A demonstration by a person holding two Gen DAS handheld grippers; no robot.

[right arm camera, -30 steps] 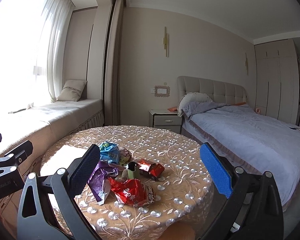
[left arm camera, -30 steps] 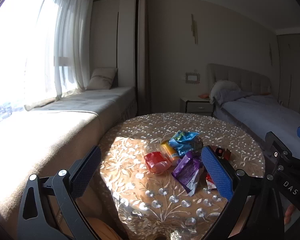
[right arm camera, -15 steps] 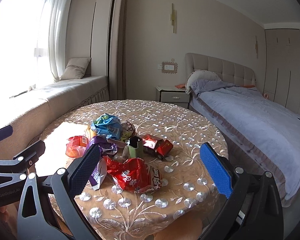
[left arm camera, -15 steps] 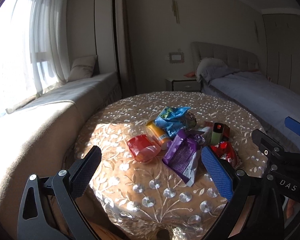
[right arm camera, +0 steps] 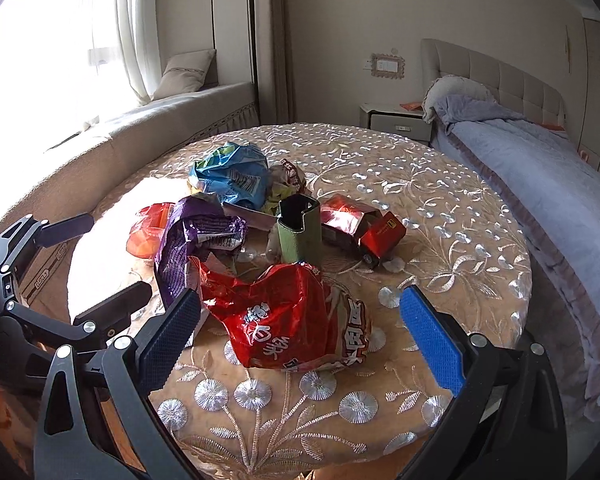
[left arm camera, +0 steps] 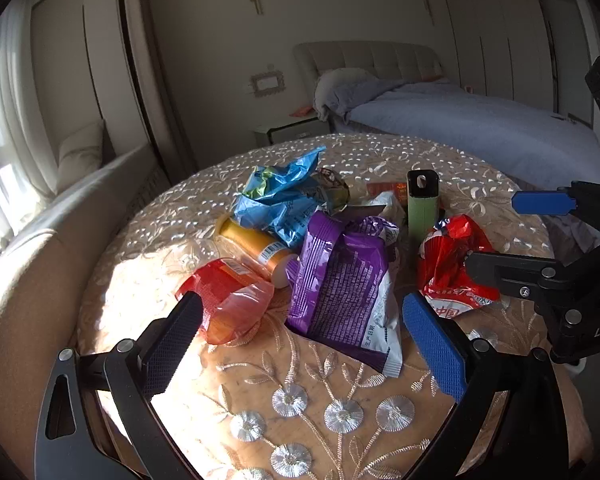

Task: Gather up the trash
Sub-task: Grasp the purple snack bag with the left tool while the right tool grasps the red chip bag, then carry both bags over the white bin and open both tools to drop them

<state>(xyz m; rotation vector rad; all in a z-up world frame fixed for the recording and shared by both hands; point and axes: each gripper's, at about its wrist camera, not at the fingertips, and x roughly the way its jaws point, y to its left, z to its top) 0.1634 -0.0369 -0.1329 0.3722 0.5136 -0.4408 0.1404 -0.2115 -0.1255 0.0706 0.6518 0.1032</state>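
My left gripper (left arm camera: 300, 344) is spread wide, nothing between the pads, hanging low over the near side of the table (left arm camera: 340, 420). The purple bag (left arm camera: 342, 284) lies right in the gap, the orange-red wrapper (left arm camera: 230, 300) just off the left pad. My right gripper (right arm camera: 300, 340) is equally wide and empty, with the red bag (right arm camera: 296, 316) sitting squarely between its fingers.

All the trash is heaped mid-table. Behind the purple bag lie an orange bottle (left arm camera: 256, 246) on its side and a crumpled blue bag (left arm camera: 280, 196); a green box (right arm camera: 300, 232) stands upright in the middle, touching the pile, and a red carton (right arm camera: 360, 226) lies just beside it.

My read: these bags are light, thin and crackly, likely slick film. They'll crush instead of resisting, so I'd pinch a bunched fold or sealed edge, not the puffed middle. The red bag's raised crumple looks the easiest bite. The bottle could roll; I'd take it across its body. The green box looks stiffer, grip its flat sides.

I see no bin in either view.
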